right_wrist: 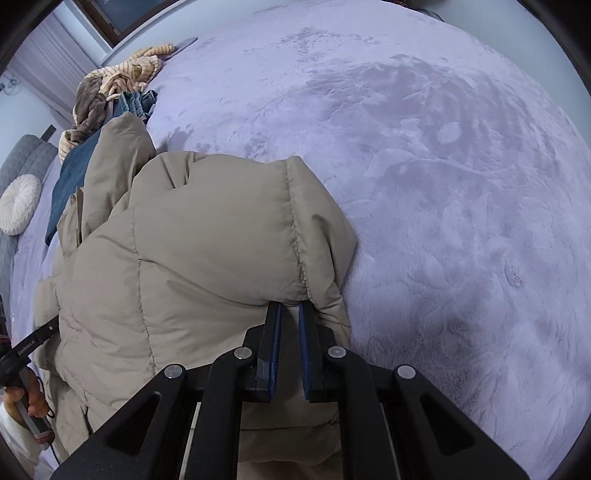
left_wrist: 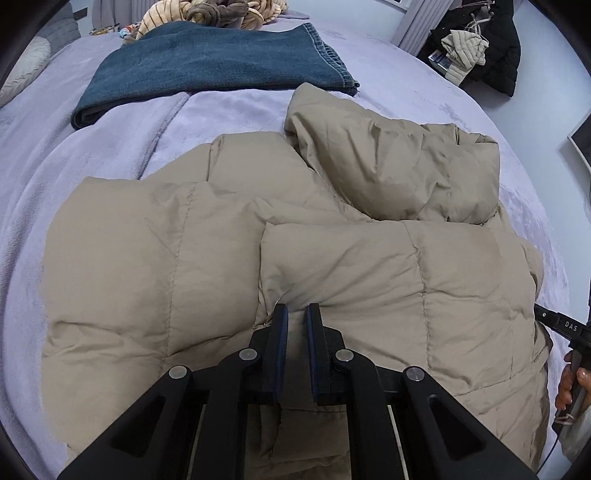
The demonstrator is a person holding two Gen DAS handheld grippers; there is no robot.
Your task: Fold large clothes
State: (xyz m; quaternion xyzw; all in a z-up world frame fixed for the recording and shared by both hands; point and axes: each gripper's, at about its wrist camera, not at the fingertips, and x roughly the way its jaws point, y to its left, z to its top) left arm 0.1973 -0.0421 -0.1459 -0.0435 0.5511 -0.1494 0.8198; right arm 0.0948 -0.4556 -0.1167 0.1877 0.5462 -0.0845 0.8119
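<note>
A beige quilted puffer jacket (left_wrist: pixel 192 258) lies partly folded on a lilac plush bed cover (left_wrist: pixel 122 140), with its hood (left_wrist: pixel 399 166) at the far right. My left gripper (left_wrist: pixel 297 312) is shut on a folded edge of the jacket near its middle. In the right wrist view the same jacket (right_wrist: pixel 207 251) bulges up in front of my right gripper (right_wrist: pixel 290 308), which is shut on a seam edge of it. The right gripper's handle (left_wrist: pixel 565 328) shows at the left view's right edge.
Folded blue jeans (left_wrist: pixel 207 62) lie beyond the jacket, with a heap of striped and brown clothes (left_wrist: pixel 214 14) behind them. A round white cushion (right_wrist: pixel 20 208) sits at the headboard. Dark coats (left_wrist: pixel 491 44) hang at the far right. Bare bed cover (right_wrist: pixel 443 184) spreads right of the jacket.
</note>
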